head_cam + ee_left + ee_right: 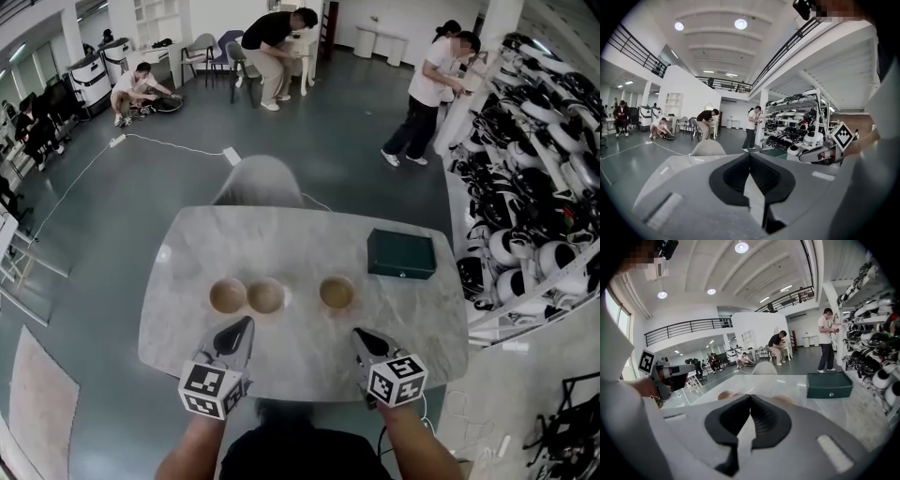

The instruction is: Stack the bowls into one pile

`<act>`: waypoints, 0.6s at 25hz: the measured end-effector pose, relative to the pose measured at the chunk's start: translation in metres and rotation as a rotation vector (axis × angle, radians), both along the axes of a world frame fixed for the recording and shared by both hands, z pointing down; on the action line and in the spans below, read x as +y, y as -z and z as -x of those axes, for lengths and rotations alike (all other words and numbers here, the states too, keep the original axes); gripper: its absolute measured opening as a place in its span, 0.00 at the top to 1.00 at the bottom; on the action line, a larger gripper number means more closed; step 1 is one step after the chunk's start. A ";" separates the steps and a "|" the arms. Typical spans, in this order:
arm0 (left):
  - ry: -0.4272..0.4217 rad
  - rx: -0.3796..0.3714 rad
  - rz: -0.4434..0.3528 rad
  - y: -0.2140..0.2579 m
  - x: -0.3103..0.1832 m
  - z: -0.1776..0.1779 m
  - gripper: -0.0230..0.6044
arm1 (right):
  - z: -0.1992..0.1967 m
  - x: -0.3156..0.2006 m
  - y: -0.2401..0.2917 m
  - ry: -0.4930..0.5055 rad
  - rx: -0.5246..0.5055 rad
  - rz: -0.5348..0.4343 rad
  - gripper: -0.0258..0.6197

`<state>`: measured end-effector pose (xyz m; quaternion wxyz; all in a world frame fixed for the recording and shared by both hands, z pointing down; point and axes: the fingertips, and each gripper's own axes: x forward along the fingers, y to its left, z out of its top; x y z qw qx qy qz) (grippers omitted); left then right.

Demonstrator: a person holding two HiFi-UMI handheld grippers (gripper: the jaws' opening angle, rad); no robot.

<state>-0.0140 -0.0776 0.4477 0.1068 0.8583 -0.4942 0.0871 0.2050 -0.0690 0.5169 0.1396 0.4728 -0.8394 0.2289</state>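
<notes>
Three tan bowls stand in a row on the marble table (pixel 187 244): the left bowl (pixel 227 295), the middle bowl (pixel 266 295) touching it, and the right bowl (pixel 337 292) set apart. My left gripper (pixel 247 323) is shut and empty, just in front of the left pair. Also shut and empty, my right gripper (pixel 358 335) hovers in front of the right bowl. In the right gripper view, bowl rims (pixel 725 394) peek over the shut gripper (pixel 750 397). The left gripper view shows its gripper (pixel 749 154) shut, with the bowls hidden behind it.
A dark green box (pixel 401 253) lies at the table's far right. A grey chair (pixel 258 181) stands behind the table. Shelves of white equipment (pixel 534 169) line the right side. Several people are in the room beyond, one (pixel 427 94) near the shelves.
</notes>
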 end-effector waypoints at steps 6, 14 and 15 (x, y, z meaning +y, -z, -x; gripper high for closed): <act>-0.014 -0.016 0.025 -0.026 -0.019 0.005 0.96 | -0.005 -0.043 -0.038 -0.024 0.042 0.092 0.91; -0.006 -0.028 0.066 -0.053 -0.036 0.007 0.96 | -0.024 -0.109 -0.094 -0.131 -0.003 0.183 0.70; -0.006 -0.030 0.070 -0.056 -0.038 0.006 0.96 | -0.027 -0.115 -0.104 -0.143 -0.001 0.205 0.70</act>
